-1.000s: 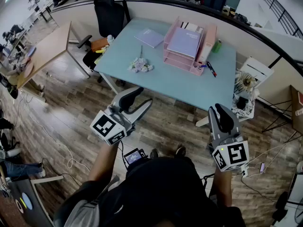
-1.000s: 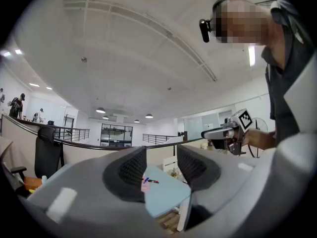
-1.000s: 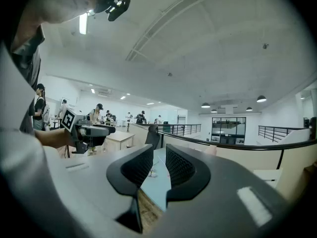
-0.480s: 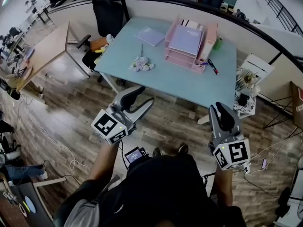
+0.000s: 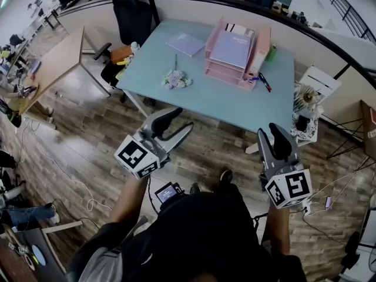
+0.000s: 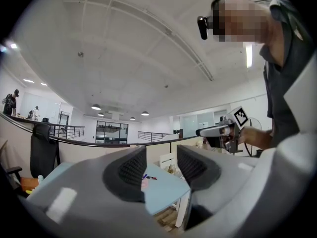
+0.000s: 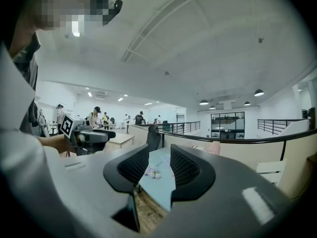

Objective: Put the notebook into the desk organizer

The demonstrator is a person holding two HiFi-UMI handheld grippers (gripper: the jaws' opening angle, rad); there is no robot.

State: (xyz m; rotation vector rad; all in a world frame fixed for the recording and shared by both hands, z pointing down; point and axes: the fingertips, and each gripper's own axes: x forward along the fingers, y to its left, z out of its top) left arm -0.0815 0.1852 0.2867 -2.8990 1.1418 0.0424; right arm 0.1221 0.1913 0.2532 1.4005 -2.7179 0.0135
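A lavender notebook (image 5: 185,44) lies flat on the far left part of the light blue table (image 5: 223,101). To its right stands the pink desk organizer (image 5: 254,53), with a lavender folder in its top tray. Both grippers hang over the wooden floor, well short of the table's front edge. My left gripper (image 5: 175,122) is open, and only the table corner shows between its pads (image 6: 130,170). My right gripper (image 5: 275,135) has its jaws opening, and nothing is between them (image 7: 159,165); distant table shows through the gap.
A crumpled white bundle (image 5: 175,79) and a pen (image 5: 262,83) lie on the table, with a green bottle (image 5: 271,53) behind the organizer. A black chair (image 5: 134,13) stands at the far left corner, a wooden desk (image 5: 56,60) to the left, and a white side table (image 5: 309,101) to the right.
The right gripper's jaws have parted a little. Both grippers stay at about the same place in front of the table.
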